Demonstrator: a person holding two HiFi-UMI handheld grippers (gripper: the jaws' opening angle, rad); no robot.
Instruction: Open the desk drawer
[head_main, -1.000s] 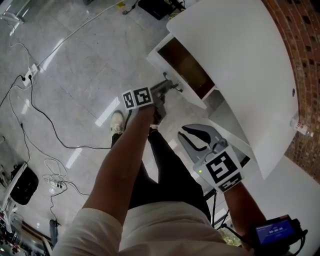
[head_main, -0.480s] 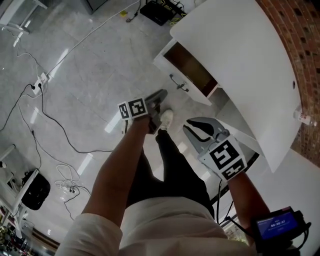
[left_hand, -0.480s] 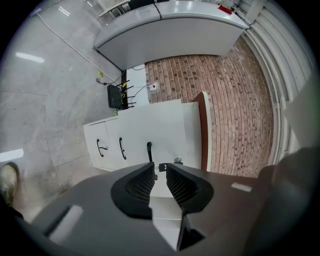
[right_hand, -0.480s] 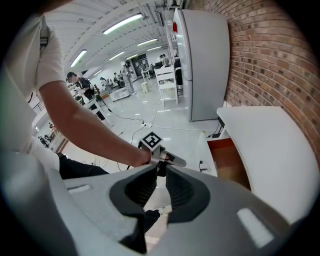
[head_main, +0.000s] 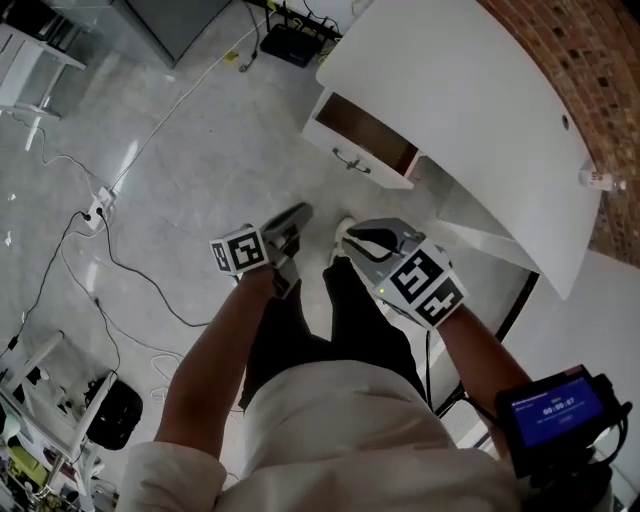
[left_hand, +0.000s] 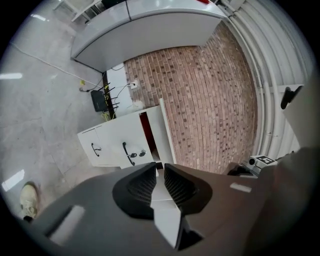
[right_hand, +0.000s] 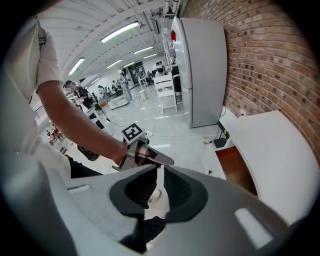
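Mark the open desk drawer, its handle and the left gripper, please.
desk drawer (head_main: 372, 132): head view, on its brown inside.
handle (head_main: 352, 163): head view, middle of the dark bar on the white front.
left gripper (head_main: 302, 209): head view, at its fingertips.

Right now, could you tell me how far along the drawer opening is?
Done: the drawer stands pulled out of the white desk, its brown inside showing. In hand: nothing; the left gripper and right gripper hang clear of the handle, jaws together and empty. Left: seemingly nothing, unless it should open wider.
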